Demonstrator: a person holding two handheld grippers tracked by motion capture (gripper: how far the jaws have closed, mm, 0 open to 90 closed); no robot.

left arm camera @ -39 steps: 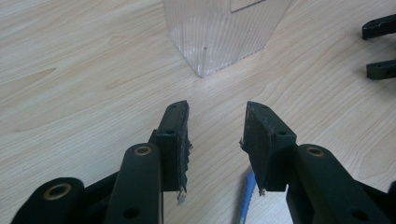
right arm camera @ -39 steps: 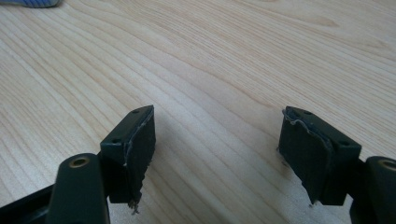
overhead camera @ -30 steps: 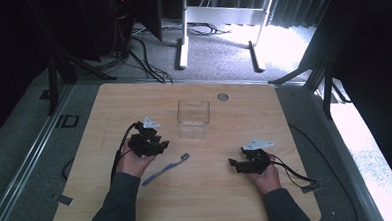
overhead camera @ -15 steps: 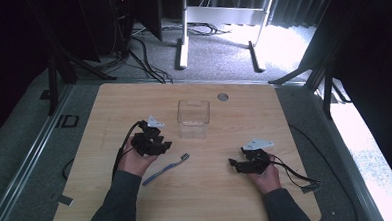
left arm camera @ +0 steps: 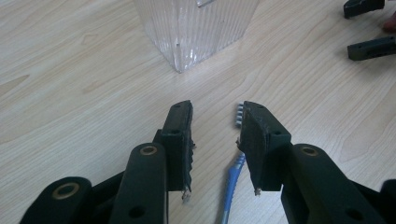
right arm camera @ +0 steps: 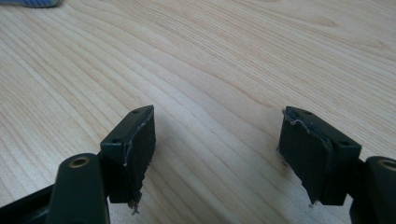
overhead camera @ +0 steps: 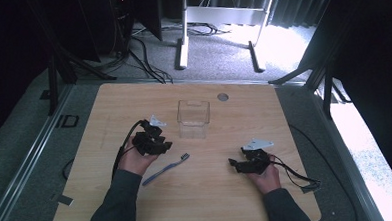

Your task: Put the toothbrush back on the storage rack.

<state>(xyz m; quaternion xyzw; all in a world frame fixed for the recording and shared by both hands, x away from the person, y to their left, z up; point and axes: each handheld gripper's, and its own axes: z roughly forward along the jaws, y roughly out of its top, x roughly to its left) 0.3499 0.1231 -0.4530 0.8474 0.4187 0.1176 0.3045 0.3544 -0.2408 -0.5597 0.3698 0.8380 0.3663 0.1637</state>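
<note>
A blue toothbrush lies flat on the wooden table, its bristle head pointing at the far right. My left gripper is open just left of that head. In the left gripper view the jaws stand apart over the toothbrush, whose head lies by the right jaw. A clear ribbed plastic container stands upright beyond it, also ahead in the left gripper view as the container. My right gripper rests low at the right, open, with bare wood between its jaws.
A small grey round disc sits in the table's far middle. Cables trail from both grippers; the right one loops toward the table's right edge. The other gripper's jaws show at the top right of the left gripper view.
My left gripper has edged slightly right, closer to the toothbrush head. The right gripper, toothbrush and container have stayed put.
</note>
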